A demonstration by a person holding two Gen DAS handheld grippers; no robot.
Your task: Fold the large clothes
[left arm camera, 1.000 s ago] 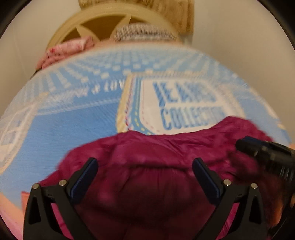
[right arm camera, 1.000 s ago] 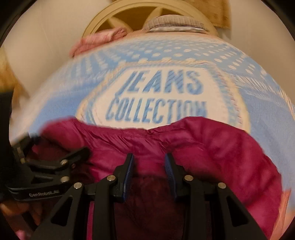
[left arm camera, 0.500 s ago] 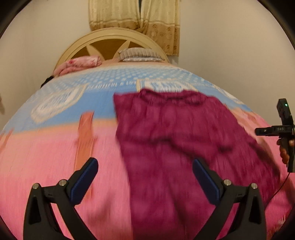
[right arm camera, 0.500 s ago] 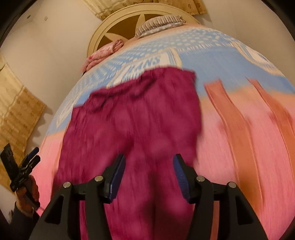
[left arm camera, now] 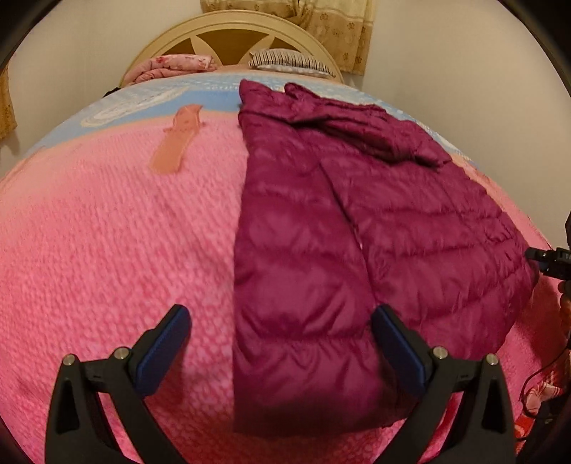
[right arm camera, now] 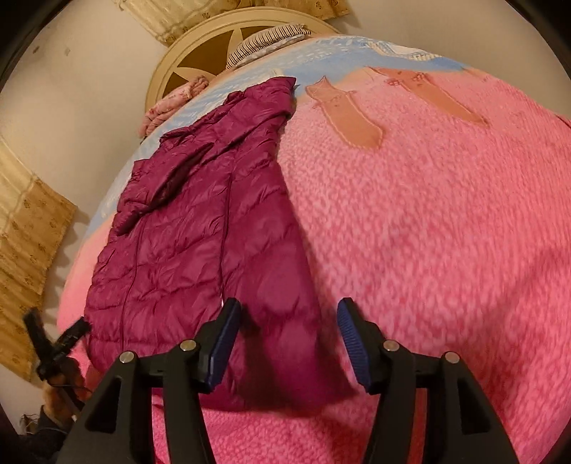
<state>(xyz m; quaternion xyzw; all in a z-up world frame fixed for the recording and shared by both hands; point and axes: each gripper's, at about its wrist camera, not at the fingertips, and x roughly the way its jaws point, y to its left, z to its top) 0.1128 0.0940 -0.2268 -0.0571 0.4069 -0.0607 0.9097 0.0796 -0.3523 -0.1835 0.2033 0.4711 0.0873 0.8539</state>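
The bed has a fuzzy pink blanket with peach-colored patches sewn on, turning light blue toward the cream arched headboard. Right against that headboard there's a striped pillow and beside it what looks like a folded pink floral quilt. Tan patterned curtains hang on the wall just behind the headboard.

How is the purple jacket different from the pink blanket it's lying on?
The purple jacket is dark magenta and shiny, while the pink blanket is bright pink and dull. The jacket is smooth with stitched puffy rows; the blanket looks nubbly and knitted. The jacket covers only a strip of the bed; the blanket spreads much wider around it. Both lie flat on the bed, and neither open gripper is touching them.
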